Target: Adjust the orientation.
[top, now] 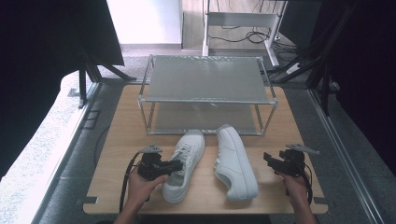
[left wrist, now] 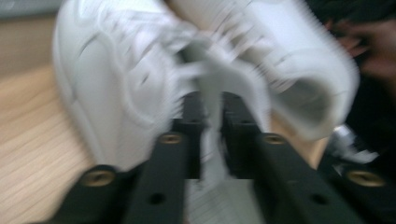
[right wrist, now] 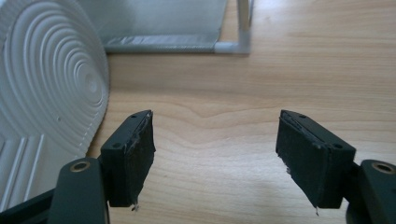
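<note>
Two white sneakers lie on the wooden table. The left shoe [top: 185, 161] stands upright with its toe toward the rack. My left gripper [top: 177, 165] is at its near side, held by a hand. In the blurred left gripper view the jaws of the left gripper [left wrist: 210, 135] are closed on a thin white edge of that left shoe [left wrist: 107, 88], beside the laces. The right shoe [top: 235, 163] lies on its side; its ringed sole [right wrist: 51, 79] faces my right gripper [right wrist: 215, 154]. The right gripper [top: 269, 159] stands open over bare wood, apart from the shoe.
A two-shelf metal rack [top: 208, 79] stands at the back of the table [top: 121, 154], just beyond the shoe toes; its corner post [right wrist: 243, 23] appears ahead of the right gripper. Dark curtains flank both sides. The table's edges lie close to both hands.
</note>
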Demonstrator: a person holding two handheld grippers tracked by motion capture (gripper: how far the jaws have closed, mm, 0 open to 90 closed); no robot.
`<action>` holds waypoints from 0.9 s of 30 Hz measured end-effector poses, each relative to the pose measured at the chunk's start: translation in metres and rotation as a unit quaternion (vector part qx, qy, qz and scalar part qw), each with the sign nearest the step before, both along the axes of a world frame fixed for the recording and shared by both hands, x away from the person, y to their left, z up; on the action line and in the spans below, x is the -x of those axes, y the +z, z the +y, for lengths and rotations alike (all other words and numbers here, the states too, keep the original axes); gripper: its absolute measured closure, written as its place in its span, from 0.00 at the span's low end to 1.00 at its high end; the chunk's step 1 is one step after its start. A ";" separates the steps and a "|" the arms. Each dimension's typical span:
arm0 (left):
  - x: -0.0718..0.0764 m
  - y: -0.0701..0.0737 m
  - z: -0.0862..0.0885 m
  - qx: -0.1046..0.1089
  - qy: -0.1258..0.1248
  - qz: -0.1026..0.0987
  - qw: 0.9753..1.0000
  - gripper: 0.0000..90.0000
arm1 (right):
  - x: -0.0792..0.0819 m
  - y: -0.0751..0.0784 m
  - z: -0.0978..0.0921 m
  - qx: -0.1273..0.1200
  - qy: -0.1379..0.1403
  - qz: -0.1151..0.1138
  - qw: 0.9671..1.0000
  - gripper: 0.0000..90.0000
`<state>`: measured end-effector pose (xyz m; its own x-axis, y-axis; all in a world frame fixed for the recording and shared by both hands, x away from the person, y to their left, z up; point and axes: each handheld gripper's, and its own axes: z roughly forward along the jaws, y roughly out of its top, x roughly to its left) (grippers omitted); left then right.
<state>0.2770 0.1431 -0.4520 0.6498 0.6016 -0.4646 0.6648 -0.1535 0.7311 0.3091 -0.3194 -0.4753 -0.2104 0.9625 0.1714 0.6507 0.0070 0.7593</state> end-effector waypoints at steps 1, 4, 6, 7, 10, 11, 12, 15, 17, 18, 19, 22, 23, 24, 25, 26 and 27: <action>0.001 0.003 0.001 0.009 0.002 -0.010 1.000 0.75 | 0.001 0.002 -0.001 -0.001 -0.001 -0.004 1.000 0.32; 0.010 0.021 0.008 0.049 0.027 -0.067 0.996 0.61 | 0.004 0.008 -0.001 -0.012 0.007 -0.020 1.000 0.34; 0.013 0.028 0.012 0.050 0.059 -0.090 0.993 0.50 | 0.006 0.012 0.001 -0.013 0.020 -0.027 0.999 0.35; 0.013 0.028 0.012 0.050 0.059 -0.090 0.993 0.46 | 0.006 0.012 0.001 -0.013 0.020 -0.027 0.999 0.35; 0.013 0.032 0.020 0.039 0.085 -0.096 0.991 0.33 | 0.008 0.018 0.008 -0.010 0.042 -0.044 0.998 0.39; 0.013 0.032 0.020 0.039 0.085 -0.096 0.991 0.30 | 0.009 0.019 0.010 -0.010 0.045 -0.045 0.998 0.40; 0.011 0.031 0.023 0.032 0.090 -0.093 0.991 0.30 | 0.009 0.019 0.010 -0.010 0.045 -0.045 0.998 0.40; 0.009 0.028 0.029 0.027 0.094 -0.089 0.991 0.27 | 0.012 0.025 0.019 -0.001 0.066 -0.054 0.996 0.46; 0.009 0.029 0.032 0.027 0.098 -0.091 0.991 0.24 | 0.015 0.029 0.027 0.007 0.080 -0.066 0.995 0.52; 0.009 0.030 0.034 0.026 0.103 -0.093 0.990 0.24 | 0.017 0.032 0.031 0.007 0.088 -0.071 0.994 0.54; 0.009 0.031 0.035 0.021 0.107 -0.096 0.989 0.22 | 0.022 0.037 0.040 0.006 0.112 -0.079 0.991 0.63; 0.010 0.033 0.040 0.002 0.114 -0.104 0.988 0.20 | 0.028 0.041 0.053 0.007 0.151 -0.082 0.985 0.72; 0.010 0.033 0.040 0.002 0.114 -0.104 0.988 0.20 | 0.028 0.041 0.053 0.007 0.151 -0.082 0.985 0.72; 0.009 0.033 0.043 0.005 0.117 -0.104 0.988 0.19 | 0.035 0.044 0.064 0.018 0.178 -0.084 0.980 0.79; 0.009 0.033 0.044 0.005 0.118 -0.104 0.988 0.19 | 0.035 0.044 0.064 0.018 0.178 -0.084 0.980 0.79; 0.008 0.032 0.045 -0.005 0.128 -0.103 0.986 0.21 | 0.040 0.045 0.073 0.026 0.180 -0.091 0.979 0.86; 0.008 0.032 0.045 -0.005 0.128 -0.103 0.986 0.23 | 0.040 0.045 0.073 0.026 0.180 -0.091 0.979 0.86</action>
